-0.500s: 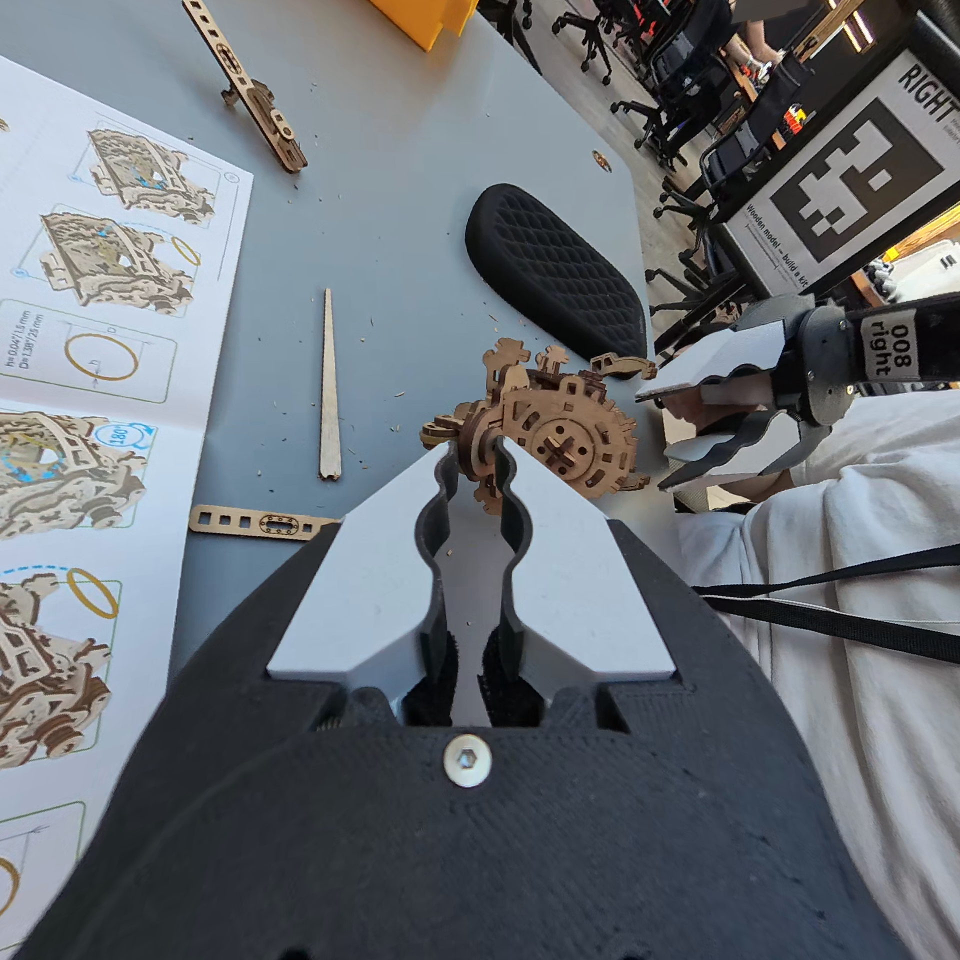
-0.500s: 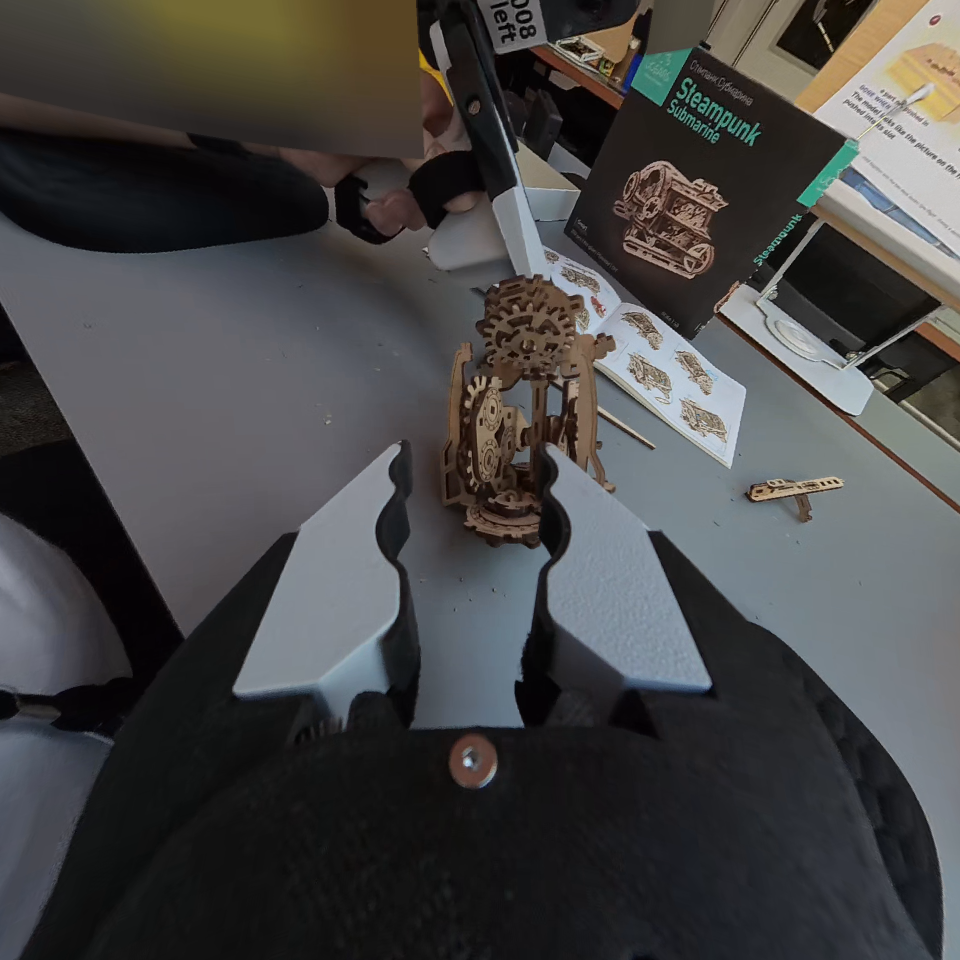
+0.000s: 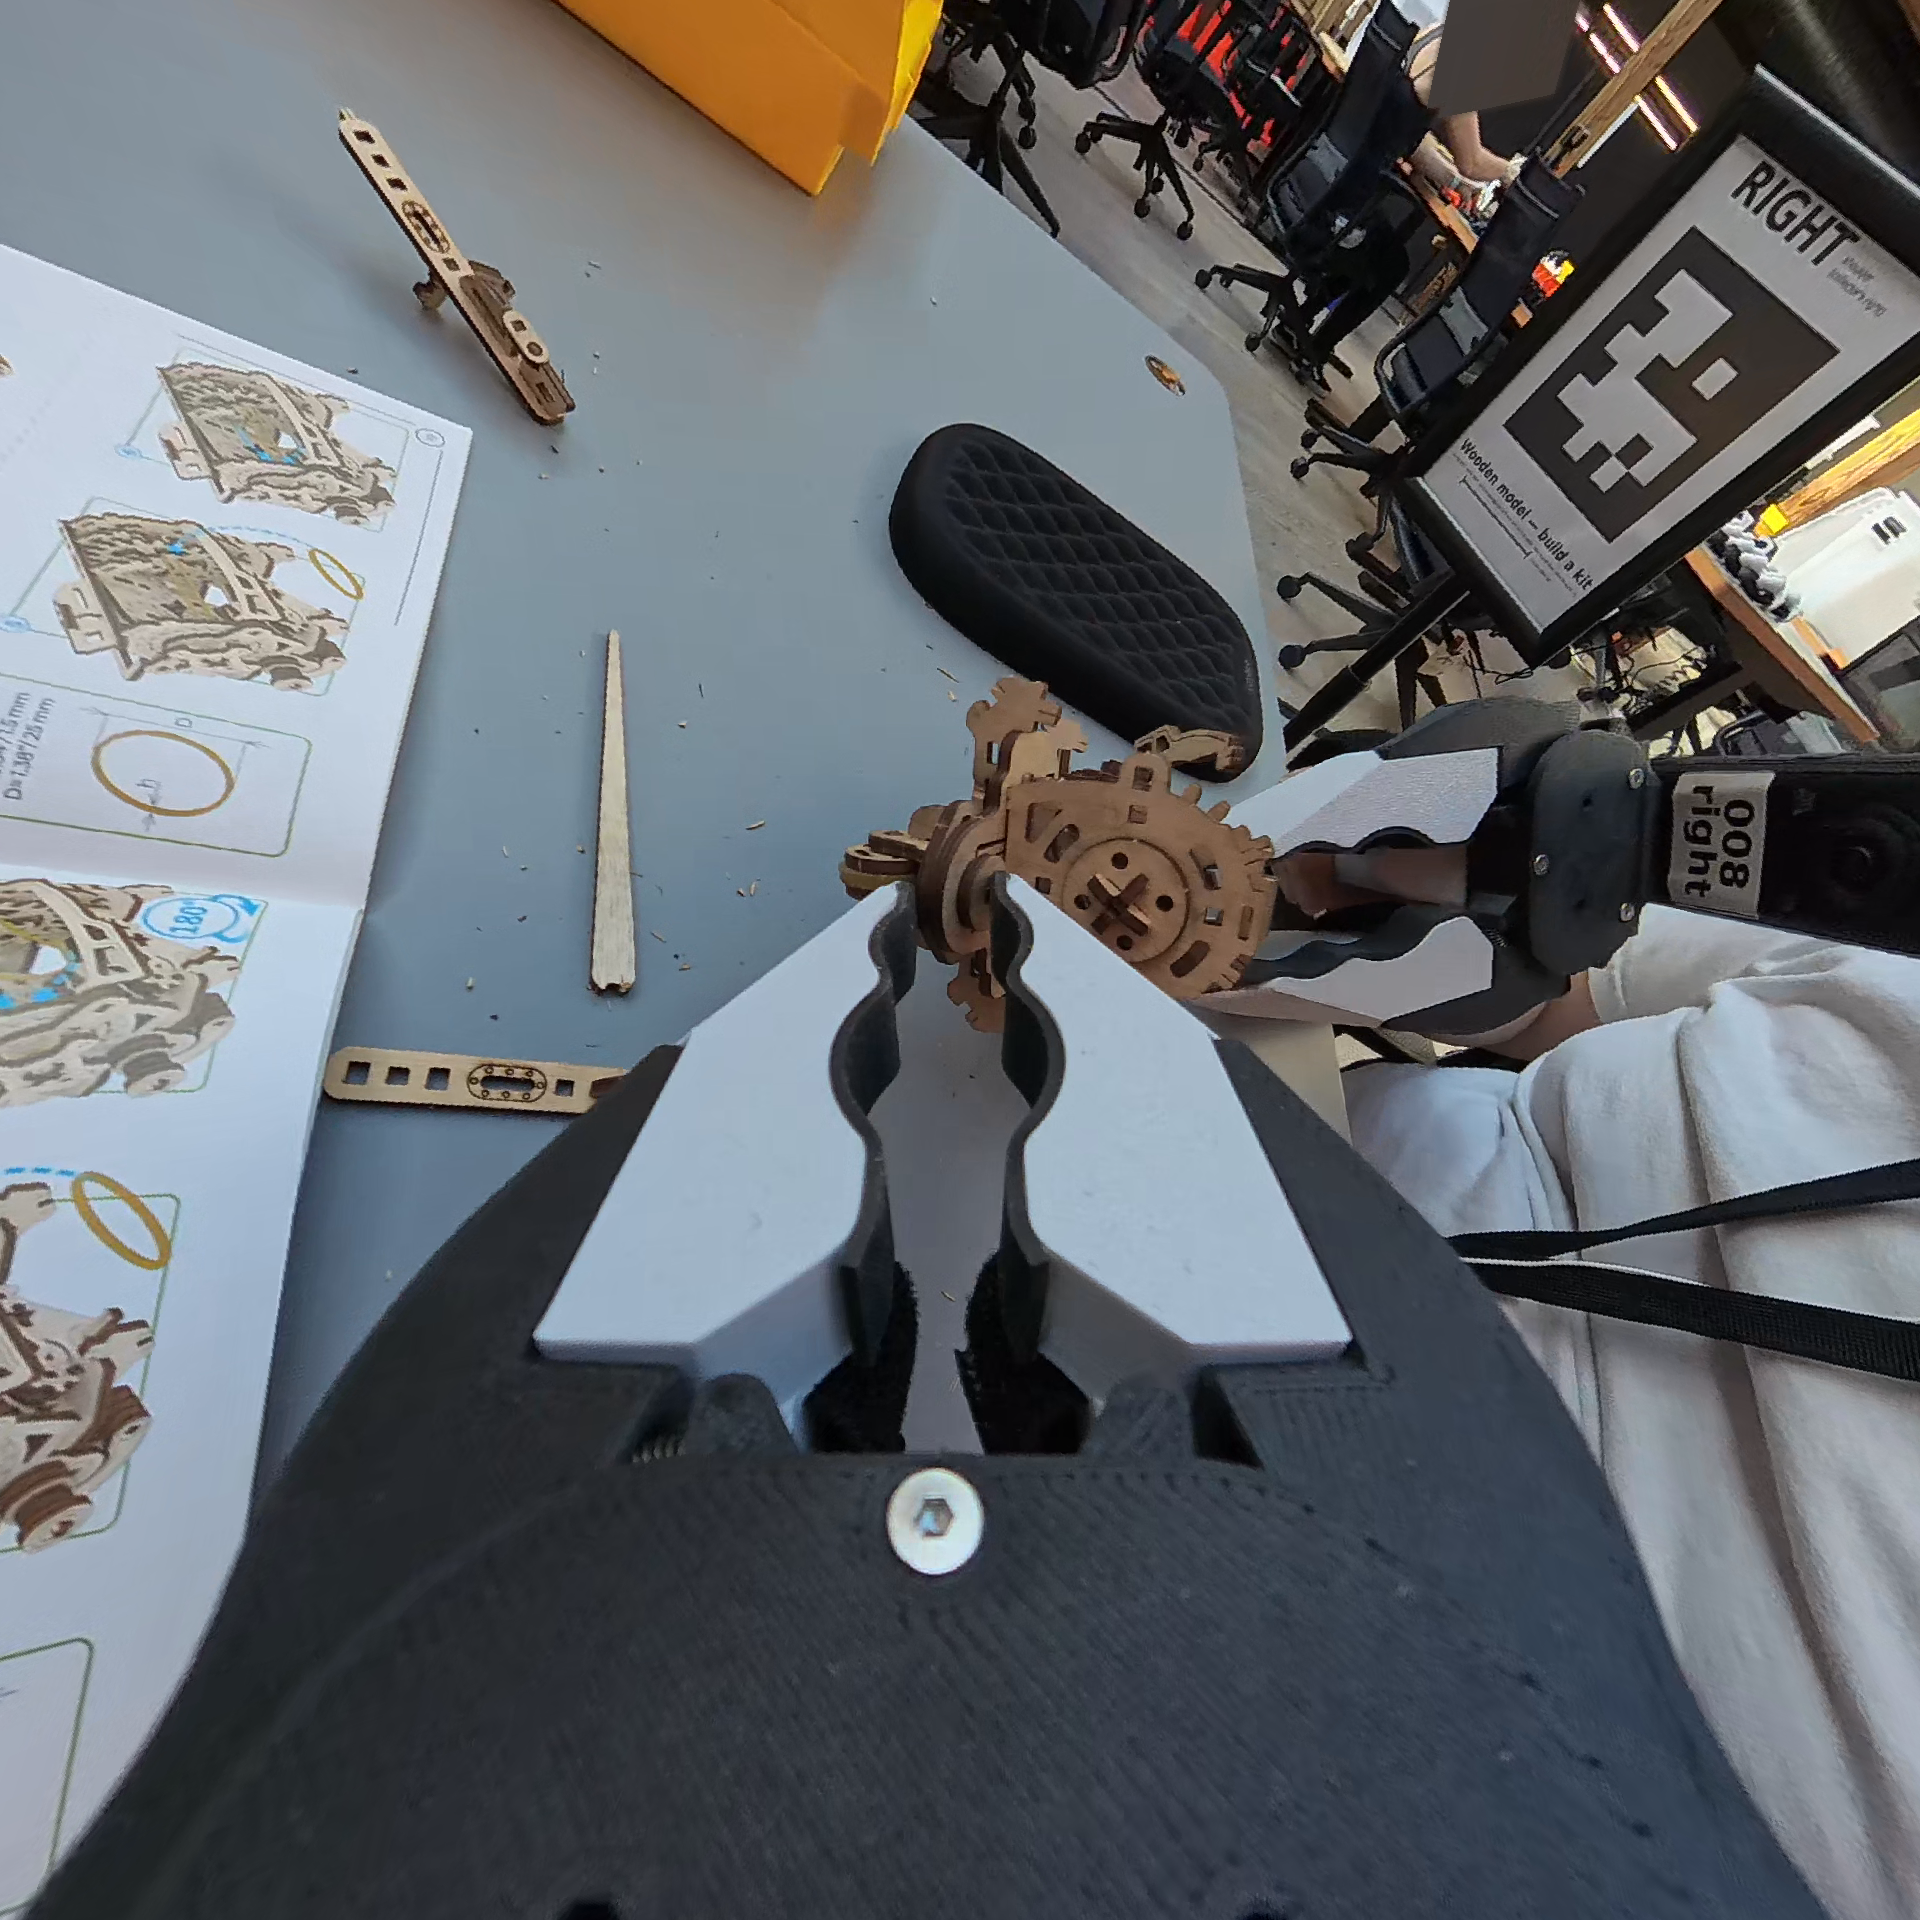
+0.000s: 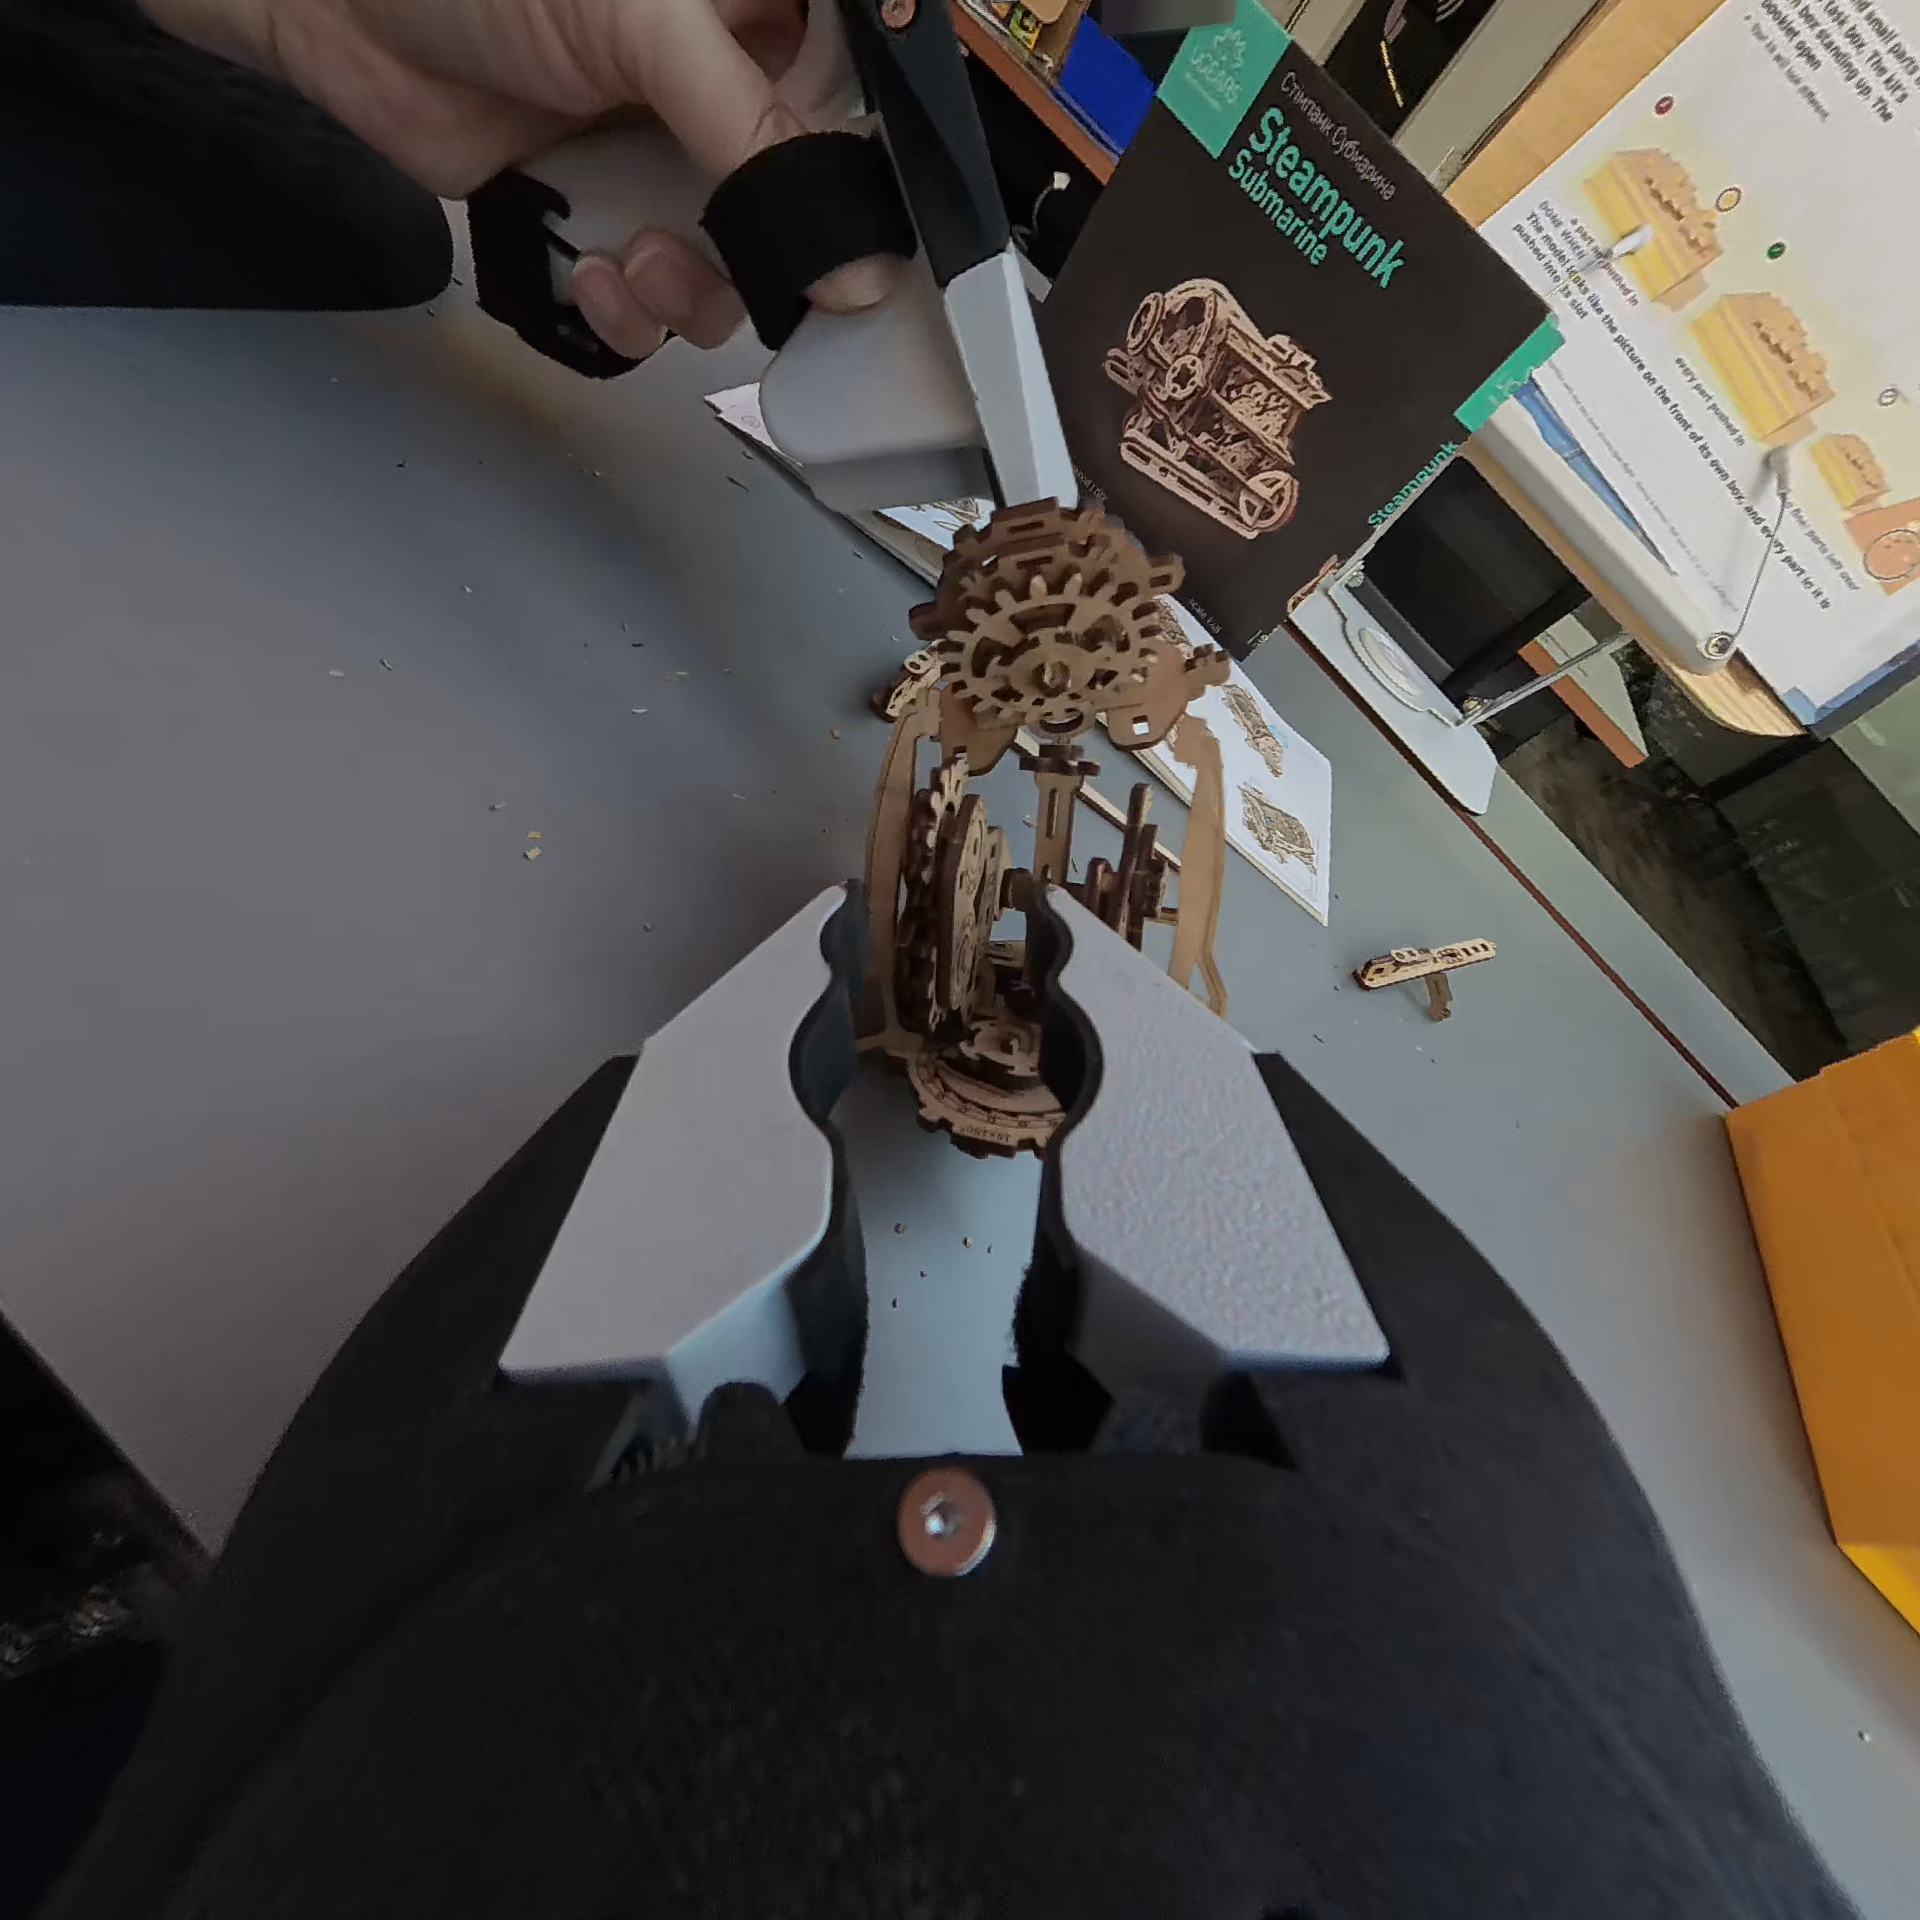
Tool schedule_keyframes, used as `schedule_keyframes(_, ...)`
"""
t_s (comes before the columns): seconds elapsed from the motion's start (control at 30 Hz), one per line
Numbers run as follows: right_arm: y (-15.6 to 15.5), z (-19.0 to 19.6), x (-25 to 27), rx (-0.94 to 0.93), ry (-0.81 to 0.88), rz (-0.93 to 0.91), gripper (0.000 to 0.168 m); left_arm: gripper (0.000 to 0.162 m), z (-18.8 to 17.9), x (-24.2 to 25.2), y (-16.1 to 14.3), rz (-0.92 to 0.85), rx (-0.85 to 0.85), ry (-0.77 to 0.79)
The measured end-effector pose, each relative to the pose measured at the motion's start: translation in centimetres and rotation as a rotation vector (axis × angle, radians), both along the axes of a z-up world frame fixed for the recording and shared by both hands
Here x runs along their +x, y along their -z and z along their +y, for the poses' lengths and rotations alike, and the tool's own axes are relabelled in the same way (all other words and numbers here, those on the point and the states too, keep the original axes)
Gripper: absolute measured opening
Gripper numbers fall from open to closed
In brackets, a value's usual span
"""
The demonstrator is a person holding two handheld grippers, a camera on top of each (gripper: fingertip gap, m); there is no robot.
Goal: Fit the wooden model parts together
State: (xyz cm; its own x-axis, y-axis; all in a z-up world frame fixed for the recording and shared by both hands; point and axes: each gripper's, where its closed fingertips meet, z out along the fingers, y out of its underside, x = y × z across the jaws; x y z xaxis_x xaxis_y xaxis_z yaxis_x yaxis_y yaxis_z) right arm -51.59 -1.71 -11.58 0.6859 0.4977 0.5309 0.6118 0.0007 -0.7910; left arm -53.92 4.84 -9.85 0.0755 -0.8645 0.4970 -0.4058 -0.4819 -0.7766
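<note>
The wooden gear model [image 3: 1101,883] stands on the grey table [image 3: 727,416], held between both grippers. My left gripper [image 3: 948,914] is shut on a thin gear edge at the model's near end. My right gripper [image 4: 951,935] is closed around the model's [image 4: 977,935] lower gear section, with a finger against each side. In the left wrist view the right gripper [image 3: 1262,914] clasps the model's far end. In the right wrist view the left gripper's finger [image 4: 997,343] comes down onto the model's top gear.
Loose parts lie left of the model: a slotted strip [image 3: 468,1081], a pointed stick [image 3: 611,821] and a small assembled piece [image 3: 457,275]. An open instruction booklet [image 3: 156,727], a black pad [image 3: 1070,613], a yellow box [image 3: 790,73] and the kit box [image 4: 1278,353] border the work area.
My right gripper has moved forward onto the model and its jaws have narrowed around the lower gears. My left gripper keeps its hold on the model.
</note>
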Motion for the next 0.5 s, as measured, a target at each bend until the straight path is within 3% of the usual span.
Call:
schedule_keyframes(0.03, 0.1, 0.16, -0.08, 0.0, 0.004, -0.009, 0.029, 0.012, 0.02, -0.02, 0.0, -0.001, 0.007, 0.001)
schedule_keyframes(0.3, 0.14, 0.75, -0.16, 0.006, 0.006, -0.02, 0.021, 0.012, -0.05, 0.14, -0.09, -0.038, -0.015, 0.031)
schedule_keyframes(0.5, 0.45, 0.76, -0.33, -0.044, -0.02, 0.005, 0.026, 0.012, -0.26, 0.45, 0.04, -0.012, 0.021, 0.046)
